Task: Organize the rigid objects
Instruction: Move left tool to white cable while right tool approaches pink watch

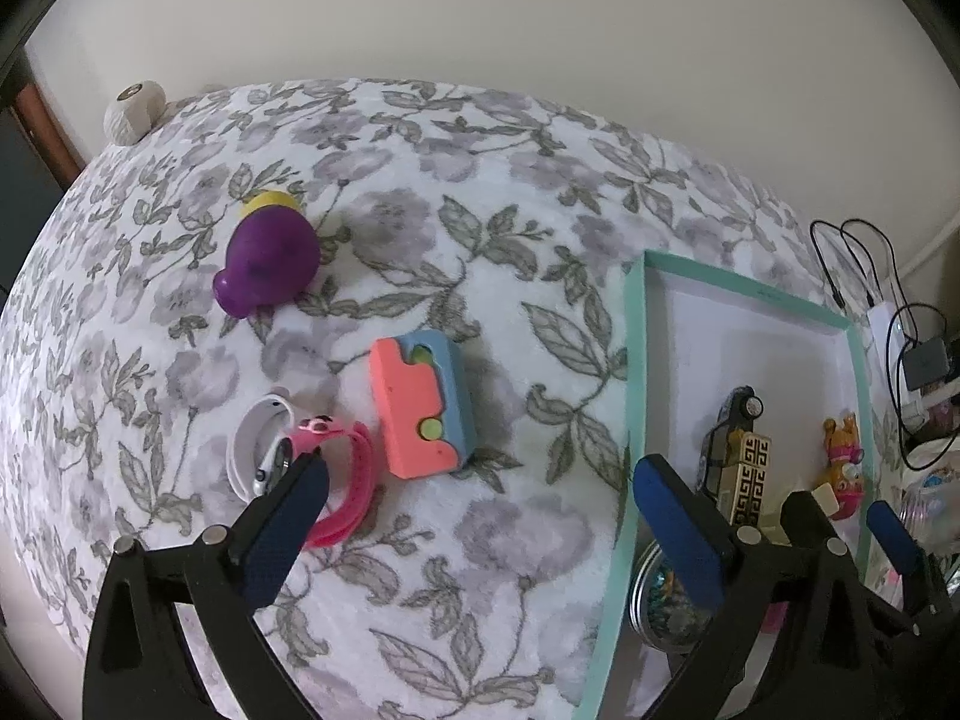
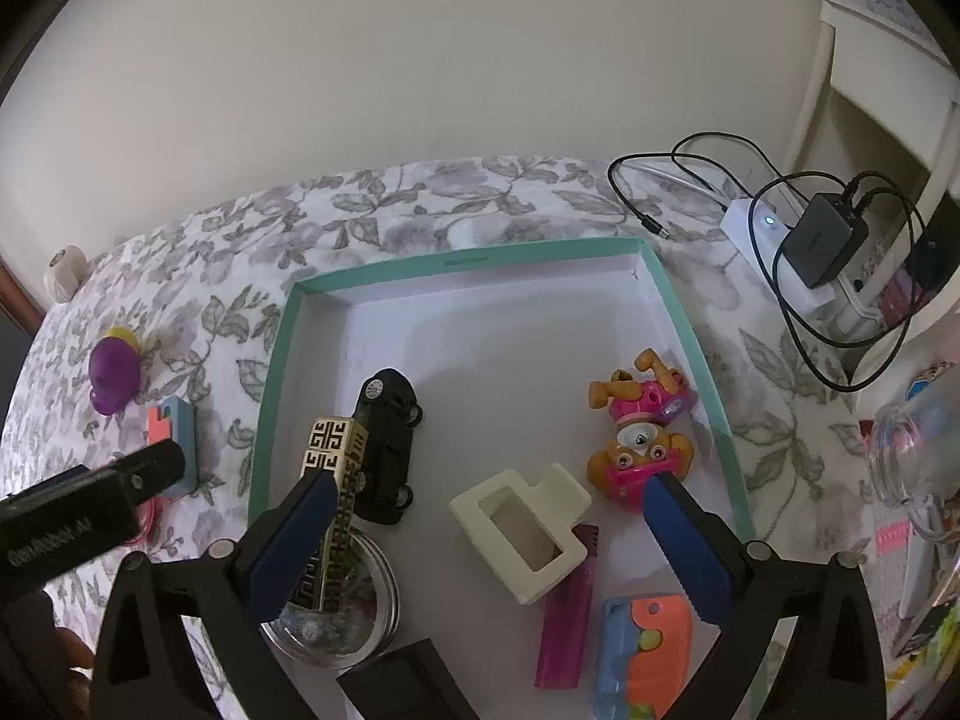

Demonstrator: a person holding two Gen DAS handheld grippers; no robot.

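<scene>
A table covered by a white cloth with a grey floral print [image 1: 480, 192] stands against a plain cream wall.

In the left wrist view, the left gripper [image 1: 480, 510] hangs over the cloth with its blue-padded jaws wide apart and nothing between them. Just beyond its left finger lie a pink watch strap [image 1: 351, 498] and a white-strapped watch [image 1: 258, 450], touching each other. Between the fingers and a little farther off lies a coral and blue block toy [image 1: 420, 402]. Far left sits a purple duck-like toy [image 1: 267, 264] with a yellow part behind it. At the right is a shallow teal-rimmed box [image 1: 633, 372] with a white floor; inside it are a black toy car [image 1: 735, 414], a gold-patterned bar [image 1: 750, 480] and a pink and orange puppy toy [image 1: 843, 462]. The right gripper's black fingers show at the lower right, over the box.

In the right wrist view, the right gripper [image 2: 486, 540] hovers above the teal-rimmed box [image 2: 456, 258], jaws spread wide and empty. On the box floor between the fingers lies a cream plastic holder with a rectangular opening [image 2: 522, 534]. Near it lie a purple lighter [image 2: 570, 618] and a second coral and blue block toy [image 2: 648, 654]. The gold-patterned bar [image 2: 336, 450] leans by the left finger against the black toy car [image 2: 387, 444], with a round clear-lidded tin [image 2: 354, 612] below. The puppy toy [image 2: 642, 426] is at the right wall. Outside, far right, a black charger [image 2: 822, 240] sits on a white power strip.
</scene>
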